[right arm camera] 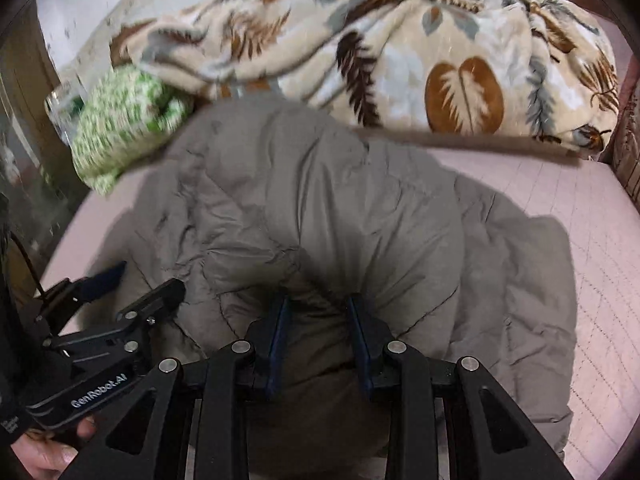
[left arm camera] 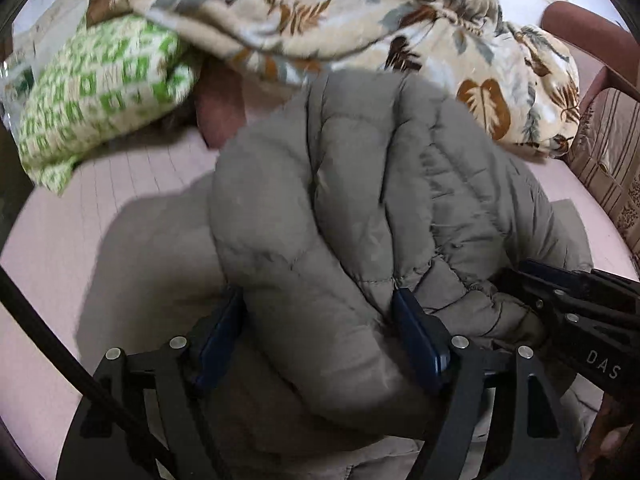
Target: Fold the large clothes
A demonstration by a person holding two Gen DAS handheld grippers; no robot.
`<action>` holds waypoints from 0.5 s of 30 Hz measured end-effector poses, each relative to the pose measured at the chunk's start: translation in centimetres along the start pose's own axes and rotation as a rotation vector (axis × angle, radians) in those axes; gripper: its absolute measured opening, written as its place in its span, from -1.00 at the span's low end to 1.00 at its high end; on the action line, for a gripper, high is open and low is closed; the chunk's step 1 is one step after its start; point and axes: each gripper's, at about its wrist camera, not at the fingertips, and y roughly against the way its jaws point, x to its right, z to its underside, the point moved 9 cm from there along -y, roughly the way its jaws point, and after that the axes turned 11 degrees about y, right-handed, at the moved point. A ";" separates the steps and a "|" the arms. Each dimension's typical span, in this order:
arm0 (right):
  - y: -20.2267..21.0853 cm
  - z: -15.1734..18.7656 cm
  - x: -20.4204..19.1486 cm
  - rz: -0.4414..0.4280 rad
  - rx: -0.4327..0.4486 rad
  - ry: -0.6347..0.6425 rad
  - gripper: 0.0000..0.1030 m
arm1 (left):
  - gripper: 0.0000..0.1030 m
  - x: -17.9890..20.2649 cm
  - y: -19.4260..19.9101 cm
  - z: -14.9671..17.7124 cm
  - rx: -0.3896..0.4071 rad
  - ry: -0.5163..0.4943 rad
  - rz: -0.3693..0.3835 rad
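Jacket is the thing to fold: a grey, quilted, puffy one, lying heaped on the pink bed sheet in the near middle of the bed, with part of it lifted into a thick roll. It looks soft and bulky, light for its size, with a smooth shell that will likely slip and spring back when let go, so a deep bite on a stitched seam or hem should hold better than a pinch on a loose puff. The left gripper has its blue pads set wide, clamped around a fat fold of the jacket at the near edge. The right gripper, just beside it to the right, has its fingers closer together and squeezes a narrower bunch of the same near edge. Each gripper shows at the side of the other's view, so the two holds are near each other. Past the jacket, at the far left, lies a green-and-white pillow. Across the far side a cream blanket with brown leaves is piled, touching the jacket's far edge in the right view.
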 end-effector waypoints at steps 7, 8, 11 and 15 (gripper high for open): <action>-1.8 0.9 0.3 -0.007 -0.060 0.001 -0.37 | 0.49 0.1 -0.3 0.6 -0.002 -0.018 -0.016; -1.3 0.7 0.3 -0.013 -0.053 -0.004 -0.38 | 0.49 0.0 0.2 0.5 0.003 -0.014 -0.006; 1.2 0.1 0.0 -0.023 0.004 -0.006 -0.38 | 0.49 -0.4 2.4 0.6 0.036 -0.017 0.010; 4.7 0.8 -0.5 -0.038 0.051 0.012 -0.38 | 0.49 -0.8 4.6 1.4 0.077 -0.026 0.027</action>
